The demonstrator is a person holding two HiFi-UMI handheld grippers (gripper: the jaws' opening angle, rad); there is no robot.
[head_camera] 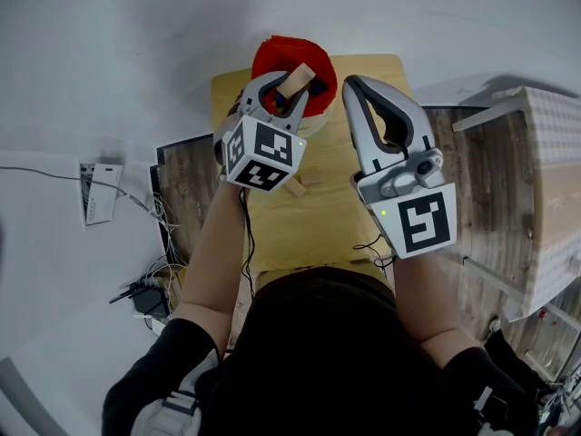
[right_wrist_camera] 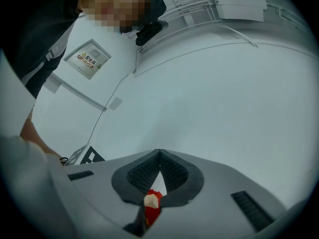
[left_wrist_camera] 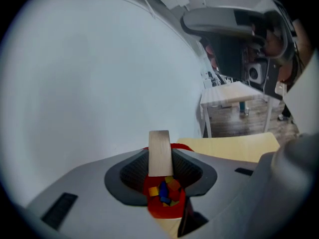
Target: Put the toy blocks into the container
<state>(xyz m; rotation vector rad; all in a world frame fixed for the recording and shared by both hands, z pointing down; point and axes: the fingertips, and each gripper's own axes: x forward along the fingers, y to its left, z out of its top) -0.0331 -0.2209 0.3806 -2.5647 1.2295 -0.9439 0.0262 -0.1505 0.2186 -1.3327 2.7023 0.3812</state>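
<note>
A red container point(head_camera: 289, 54) stands at the far end of the light wooden table point(head_camera: 345, 207); several coloured blocks point(left_wrist_camera: 165, 190) lie inside it. My left gripper point(head_camera: 292, 89) hangs just above its rim, shut on a plain wooden block point(head_camera: 298, 78), which stands up between the pads point(left_wrist_camera: 159, 153). My right gripper point(head_camera: 350, 82) is held to the right of the container, its jaws shut tip to tip with nothing between them point(right_wrist_camera: 159, 152). In the right gripper view a bit of the red container point(right_wrist_camera: 152, 208) shows below the jaws. One more wooden block point(head_camera: 295, 187) lies on the table by the left gripper.
A white desk point(head_camera: 545, 198) stands to the right over the wood floor. Cables and a power adapter point(head_camera: 150, 293) lie on the floor at the left, next to a paper sheet point(head_camera: 95, 193). A pale wall rises behind the table.
</note>
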